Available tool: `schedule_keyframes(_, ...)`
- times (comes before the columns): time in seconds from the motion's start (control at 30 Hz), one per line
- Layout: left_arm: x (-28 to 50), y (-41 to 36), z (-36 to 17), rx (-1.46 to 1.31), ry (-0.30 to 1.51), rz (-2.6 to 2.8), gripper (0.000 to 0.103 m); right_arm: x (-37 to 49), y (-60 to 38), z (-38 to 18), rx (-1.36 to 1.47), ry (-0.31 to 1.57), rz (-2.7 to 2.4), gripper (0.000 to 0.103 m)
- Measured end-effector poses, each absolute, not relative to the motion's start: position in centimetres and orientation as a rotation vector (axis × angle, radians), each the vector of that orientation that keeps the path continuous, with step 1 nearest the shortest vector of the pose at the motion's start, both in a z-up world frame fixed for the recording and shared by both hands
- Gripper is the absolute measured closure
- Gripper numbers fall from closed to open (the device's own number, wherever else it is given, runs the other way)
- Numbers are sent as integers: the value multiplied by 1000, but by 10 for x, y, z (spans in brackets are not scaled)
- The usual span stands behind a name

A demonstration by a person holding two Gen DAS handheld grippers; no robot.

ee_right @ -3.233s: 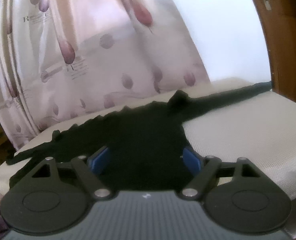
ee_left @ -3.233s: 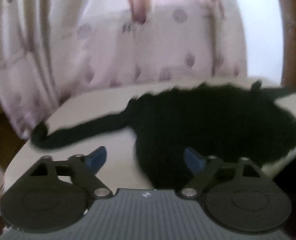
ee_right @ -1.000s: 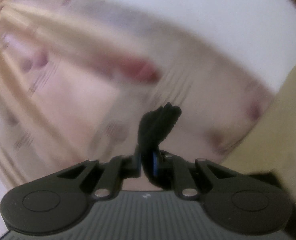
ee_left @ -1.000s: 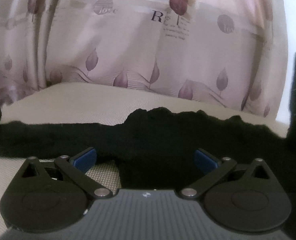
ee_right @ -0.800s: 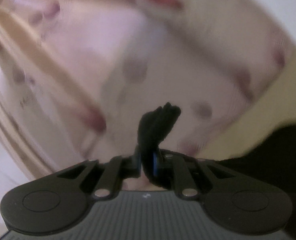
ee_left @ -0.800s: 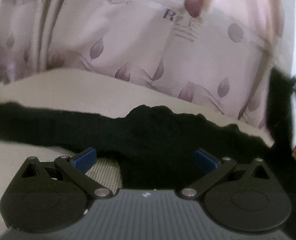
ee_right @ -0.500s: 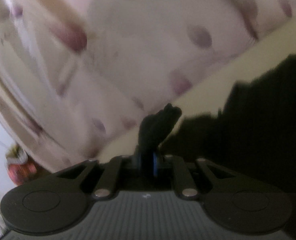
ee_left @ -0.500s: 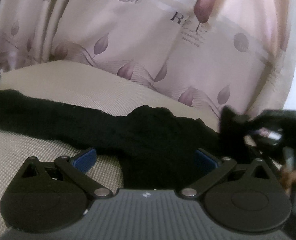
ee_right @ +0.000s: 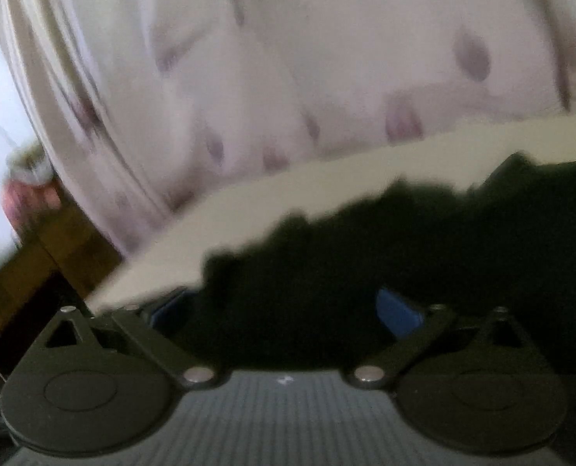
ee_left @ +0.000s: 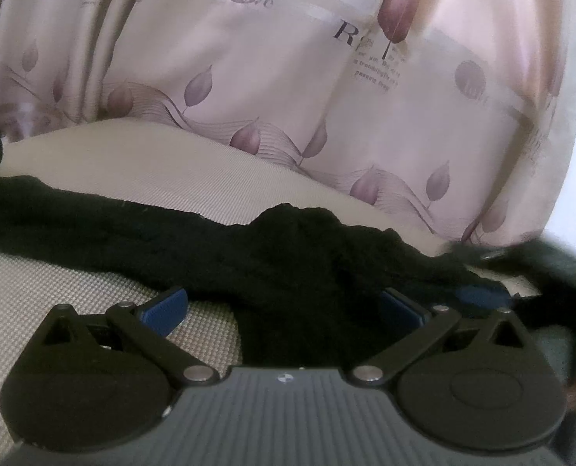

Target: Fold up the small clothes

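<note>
A black knit garment (ee_left: 288, 256) lies on the beige textured surface (ee_left: 54, 291), one sleeve stretching to the far left. My left gripper (ee_left: 284, 306) is open, its blue pads on either side of the garment's body, low over it. In the right wrist view the same black garment (ee_right: 365, 252) fills the lower right, blurred. My right gripper (ee_right: 284, 310) is open just above it, holding nothing. The right gripper also shows blurred at the right edge of the left wrist view (ee_left: 493, 291), over the garment's right part.
A pink curtain with leaf prints (ee_left: 288, 77) hangs right behind the surface. The surface edge (ee_right: 140, 275) drops off at left in the right wrist view, with brown wooden furniture (ee_right: 35, 264) beyond it.
My right gripper carried the pinched sleeve down over the garment's body and opened, letting the sleeve go. My left gripper stayed open and nearly still.
</note>
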State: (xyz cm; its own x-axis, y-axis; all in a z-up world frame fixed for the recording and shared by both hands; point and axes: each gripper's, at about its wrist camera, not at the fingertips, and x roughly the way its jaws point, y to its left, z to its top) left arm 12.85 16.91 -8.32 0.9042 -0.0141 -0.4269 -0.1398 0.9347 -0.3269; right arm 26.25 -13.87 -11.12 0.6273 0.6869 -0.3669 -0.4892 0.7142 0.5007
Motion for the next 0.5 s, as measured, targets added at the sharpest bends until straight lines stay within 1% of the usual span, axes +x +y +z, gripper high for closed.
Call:
schedule_keyframes(0.17, 123, 146, -67, -226, 401, 36, 0, 259, -267, -103, 599, 527, 502, 1)
schedule_keyframes(0.23, 127, 130, -54, -176, 380, -2, 0, 266, -323, -102, 601, 515, 342, 2)
schedule_keyframes(0.27, 131, 121, -49, -161, 373, -16, 0, 272, -350, -102, 593, 520, 275, 4)
schedule_keyframes(0.33, 146, 105, -41, -138, 377, -37, 0, 287, -390, -106, 582, 549, 205, 5)
schedule_keyframes(0.43, 183, 82, -42, -84, 430, -61, 0, 311, -417, -116, 599, 606, 195, 5)
schedule_keyframes(0.5, 204, 73, -49, -71, 464, -51, 0, 325, -414, -122, 575, 638, 218, 5)
